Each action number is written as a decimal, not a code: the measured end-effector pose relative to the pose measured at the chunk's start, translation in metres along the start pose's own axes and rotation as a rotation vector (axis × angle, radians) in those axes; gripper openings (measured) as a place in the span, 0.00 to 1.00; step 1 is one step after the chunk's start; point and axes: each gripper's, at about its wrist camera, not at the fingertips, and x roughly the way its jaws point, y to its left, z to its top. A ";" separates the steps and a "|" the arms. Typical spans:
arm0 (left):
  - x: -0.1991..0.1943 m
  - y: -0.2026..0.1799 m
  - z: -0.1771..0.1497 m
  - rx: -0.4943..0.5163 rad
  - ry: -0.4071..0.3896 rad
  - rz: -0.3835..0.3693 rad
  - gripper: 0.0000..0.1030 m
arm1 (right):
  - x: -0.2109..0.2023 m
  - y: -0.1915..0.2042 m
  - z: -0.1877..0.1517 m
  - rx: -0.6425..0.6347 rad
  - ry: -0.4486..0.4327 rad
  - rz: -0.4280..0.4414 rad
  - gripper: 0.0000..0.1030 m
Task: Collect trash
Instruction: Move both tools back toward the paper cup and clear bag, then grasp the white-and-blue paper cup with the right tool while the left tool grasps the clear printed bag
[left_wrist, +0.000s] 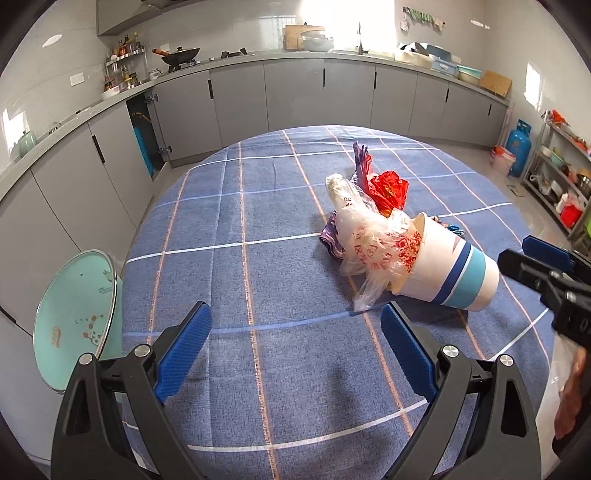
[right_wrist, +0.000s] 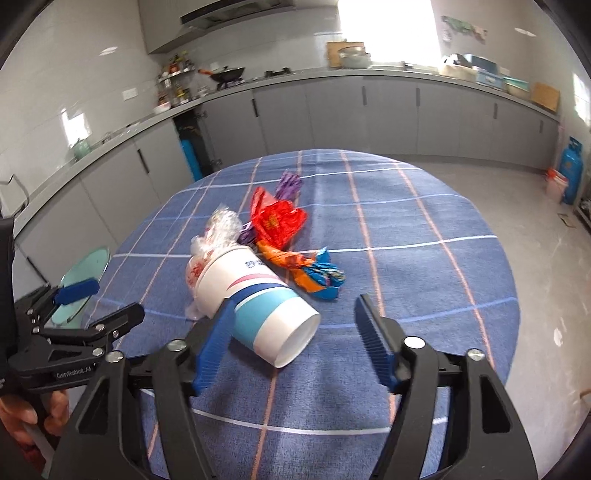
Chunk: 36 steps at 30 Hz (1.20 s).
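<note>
**Both tongs wait open near the trash pile**

The trash lies together near the middle of the bench (left_wrist: 229, 206), on the blue checked cloth. A paper cup (right_wrist: 255, 299) lies on its side, with a clear plastic bag (left_wrist: 373, 243) stuffed in its mouth. Behind it are a red wrapper (right_wrist: 277, 221), a purple wrapper (right_wrist: 288, 184) and an orange and blue wrapper (right_wrist: 314, 269).

The right tongs (right_wrist: 291, 332) are open around the bottom end of the cup, probably to take it first, but the pads do not press it. The left tongs (left_wrist: 295, 350) are wide open and empty, over bare cloth just beside the pile. A light green bin (left_wrist: 77, 321) stands beside the bench, likely for the trash.
</note>
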 end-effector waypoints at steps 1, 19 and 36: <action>0.000 0.000 0.001 0.002 0.001 0.002 0.88 | 0.002 0.001 0.000 -0.013 0.005 0.011 0.73; 0.010 0.004 0.004 0.000 0.027 0.015 0.88 | 0.047 0.023 -0.006 -0.208 0.116 0.058 0.60; 0.025 -0.037 0.037 -0.028 -0.007 -0.069 0.83 | -0.028 -0.043 -0.003 0.030 -0.069 -0.106 0.55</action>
